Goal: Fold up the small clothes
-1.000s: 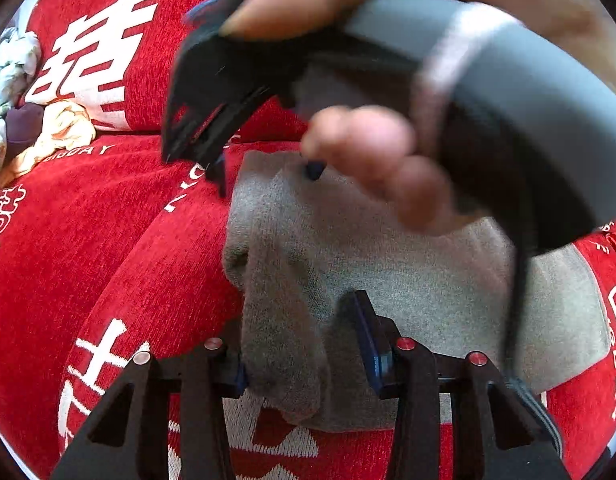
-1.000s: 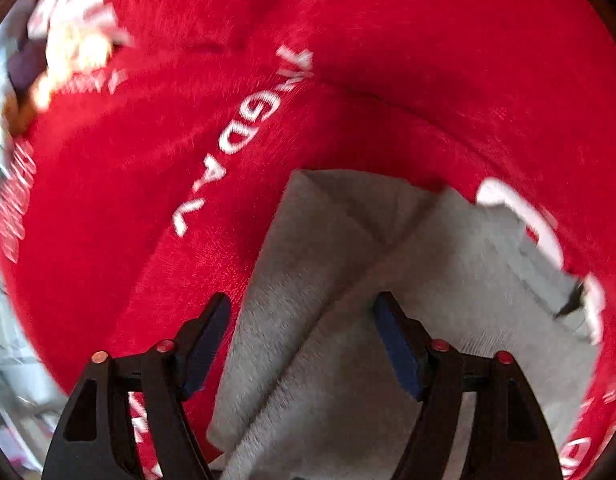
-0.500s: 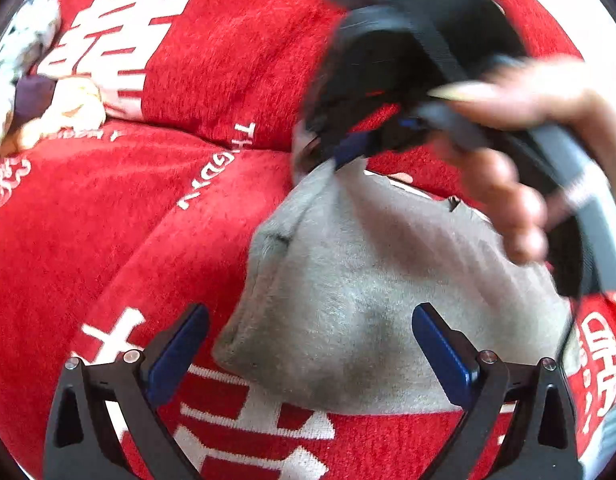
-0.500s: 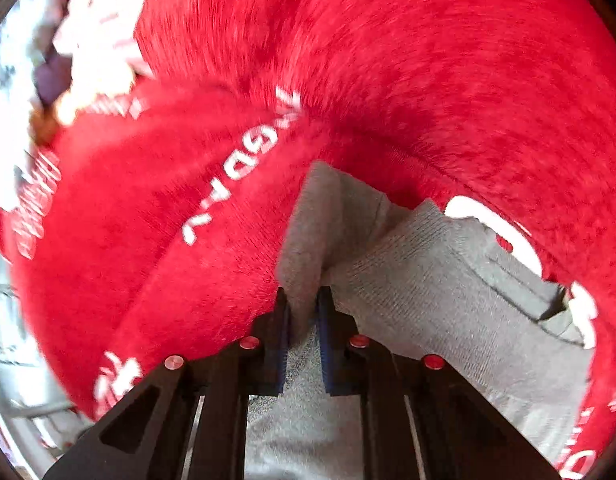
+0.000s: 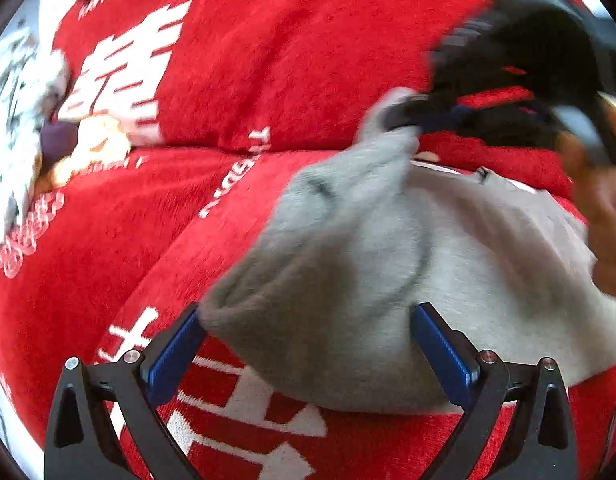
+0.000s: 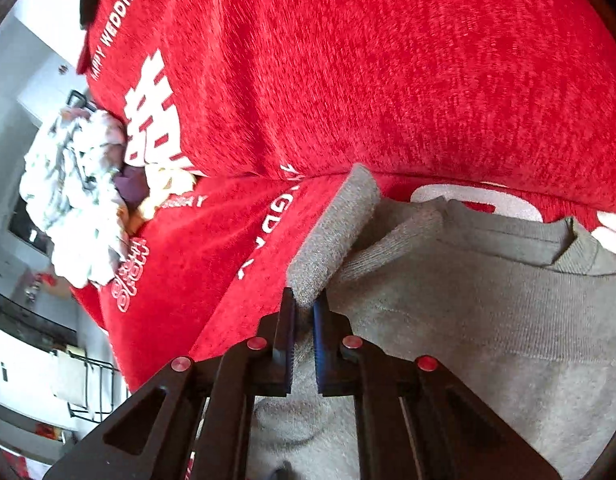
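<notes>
A small grey knit garment (image 5: 388, 264) lies on a red sofa cover. My right gripper (image 6: 305, 307) is shut on the garment's (image 6: 488, 304) left sleeve edge and holds that edge lifted off the cushion. From the left wrist view, the right gripper (image 5: 412, 120) shows at the upper right in a person's hand, pinching the raised grey corner. My left gripper (image 5: 308, 344) stands wide open low over the garment's near folded edge, its blue pads apart from the cloth on both sides.
The red sofa cover (image 5: 268, 60) with white lettering fills both views, with a seam between back cushion and seat. A heap of other small clothes (image 6: 80, 192) lies at the far left end. Beyond it stand a white wall and a dark rack (image 6: 88, 384).
My left gripper has let go of the garment's fold and opened wide. My right gripper has closed on the sleeve edge and moved up and to the right with it.
</notes>
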